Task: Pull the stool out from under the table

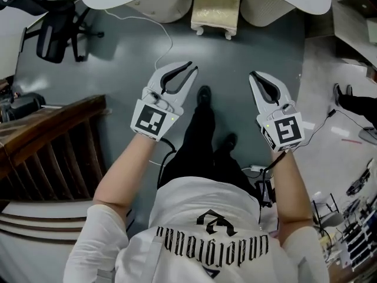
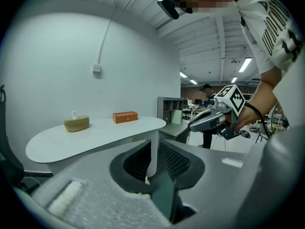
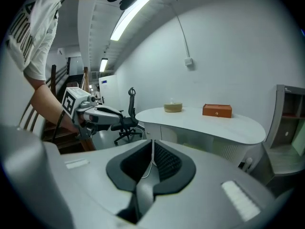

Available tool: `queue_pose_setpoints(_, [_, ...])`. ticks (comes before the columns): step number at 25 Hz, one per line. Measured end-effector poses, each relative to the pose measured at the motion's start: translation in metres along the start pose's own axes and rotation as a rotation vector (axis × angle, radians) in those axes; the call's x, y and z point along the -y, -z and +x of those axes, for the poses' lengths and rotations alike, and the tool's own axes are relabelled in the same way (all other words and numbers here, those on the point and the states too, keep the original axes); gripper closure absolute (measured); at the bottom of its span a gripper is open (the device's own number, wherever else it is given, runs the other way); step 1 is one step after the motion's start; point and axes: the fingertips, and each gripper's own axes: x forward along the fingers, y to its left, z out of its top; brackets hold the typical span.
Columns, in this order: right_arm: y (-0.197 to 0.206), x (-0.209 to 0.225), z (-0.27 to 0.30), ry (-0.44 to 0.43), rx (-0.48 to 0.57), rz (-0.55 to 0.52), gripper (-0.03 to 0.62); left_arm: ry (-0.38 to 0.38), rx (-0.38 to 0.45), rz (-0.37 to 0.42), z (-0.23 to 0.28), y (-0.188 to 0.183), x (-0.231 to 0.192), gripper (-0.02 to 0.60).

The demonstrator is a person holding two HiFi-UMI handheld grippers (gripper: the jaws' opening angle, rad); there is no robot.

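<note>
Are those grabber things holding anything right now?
Nothing. The left gripper and the right gripper are both empty, in the air short of the stool.

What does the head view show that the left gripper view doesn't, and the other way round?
Only the head view shows the beige cushioned stool, partly tucked under the table's edge, along with the dark wooden stair railing and the person's black trousers.

Only the left gripper view shows what sits on the tabletop: an orange rectangular box and a tan round container. It also shows a small white wall box with a cable.

Both views show the white rounded table and the right tool.
</note>
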Motion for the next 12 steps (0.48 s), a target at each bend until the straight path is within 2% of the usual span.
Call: queue_pose_setpoints(12, [0.052,0.033,0.059,0.021,-0.033,0.017,0.533,-0.004,-0.055,-0.026,0.049,0.075,-0.038,0.488])
